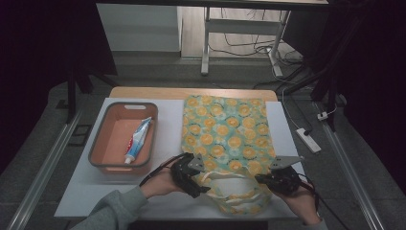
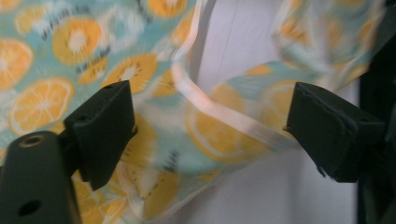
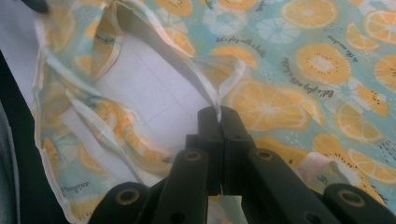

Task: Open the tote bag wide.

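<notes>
A fabric bag point(image 1: 225, 129) printed with orange slices on teal lies flat on the white table, its handles and mouth toward me. My right gripper point(image 1: 268, 179) is shut on the bag's rim point(image 3: 218, 105) at the near right. In the right gripper view the cloth is pinched between the closed jaws and the mouth gapes a little. My left gripper point(image 1: 200, 187) is open at the near left of the bag. In the left gripper view its fingers point(image 2: 105, 126) stand wide apart around a handle strap point(image 2: 219, 112) and the bag's edge.
An orange tub with a grey rim point(image 1: 98, 143) sits at the left of the table, holding a toothpaste tube point(image 1: 138, 139). The white table point(image 1: 167, 134) ends close behind the bag. On the floor to the right lies a power strip point(image 1: 309, 139).
</notes>
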A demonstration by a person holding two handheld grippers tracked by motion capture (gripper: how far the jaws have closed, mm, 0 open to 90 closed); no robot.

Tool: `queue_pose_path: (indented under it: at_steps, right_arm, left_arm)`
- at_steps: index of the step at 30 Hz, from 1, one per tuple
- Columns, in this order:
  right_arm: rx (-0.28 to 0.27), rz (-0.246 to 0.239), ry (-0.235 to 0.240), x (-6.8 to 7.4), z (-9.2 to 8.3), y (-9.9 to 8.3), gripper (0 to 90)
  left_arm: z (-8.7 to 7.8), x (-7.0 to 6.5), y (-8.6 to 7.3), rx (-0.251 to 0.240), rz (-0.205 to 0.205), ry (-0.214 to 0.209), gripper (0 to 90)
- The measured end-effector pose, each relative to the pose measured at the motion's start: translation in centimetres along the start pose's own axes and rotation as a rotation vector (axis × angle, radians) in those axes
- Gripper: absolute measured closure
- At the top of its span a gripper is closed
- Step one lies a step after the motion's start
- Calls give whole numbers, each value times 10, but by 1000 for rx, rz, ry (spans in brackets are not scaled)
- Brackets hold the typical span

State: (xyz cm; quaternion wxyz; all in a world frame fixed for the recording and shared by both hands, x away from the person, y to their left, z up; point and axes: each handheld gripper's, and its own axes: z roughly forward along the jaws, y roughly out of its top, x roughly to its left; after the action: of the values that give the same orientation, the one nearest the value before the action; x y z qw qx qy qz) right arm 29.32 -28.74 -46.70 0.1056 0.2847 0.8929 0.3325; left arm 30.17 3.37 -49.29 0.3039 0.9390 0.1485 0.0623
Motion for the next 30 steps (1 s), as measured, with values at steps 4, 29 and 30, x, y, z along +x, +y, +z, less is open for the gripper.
queue_pose_path:
  at_steps: [4, 29, 30]
  right_arm:
    - [-3, 5, -1, -1, -1, -1, 890]
    - [-174, -16, -1, 5, -26, 19, 891]
    - [-174, -16, -1, 5, -26, 19, 891]
  left_arm:
    - [8, 5, -6, 50, -19, -9, 304]
    - [-61, 29, -11, -185, -116, 38, 870]
    - [-67, 30, -11, -204, -120, 47, 870]
